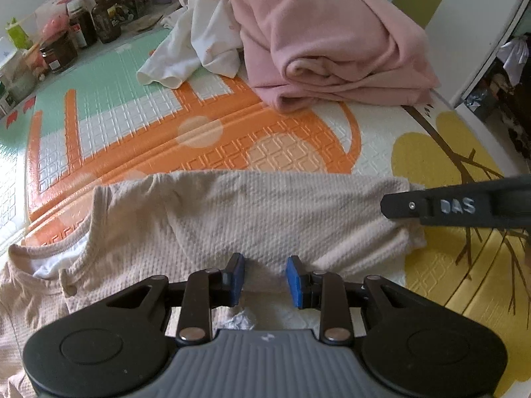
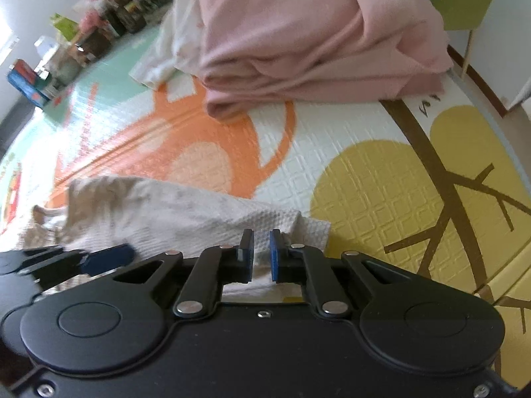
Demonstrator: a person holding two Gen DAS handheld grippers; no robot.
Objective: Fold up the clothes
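The only writing that reads clearly is "DAS", in raised grey letters on the black finger of the right gripper (image 1: 431,206) where it reaches in from the right edge of the left wrist view; labels on the bottles and jars (image 1: 83,26) at the upper left are too small to read. The left gripper (image 1: 265,280) stands with its jaws wide apart, blue pads (image 1: 237,278) over the lower middle of the beige waffle-knit shirt (image 1: 212,212) and closed on nothing. In the right wrist view the right gripper (image 2: 262,253) has its jaws narrow, a slim gap between the pads at the shirt's (image 2: 186,219) right corner; whether cloth is pinched between them cannot be told. The shirt lies spread across the lower half of the frame on a patterned play mat (image 1: 232,132), neckline toward the lower left. A pink garment (image 1: 332,39) and white cloth (image 1: 199,39) are heaped at upper centre.
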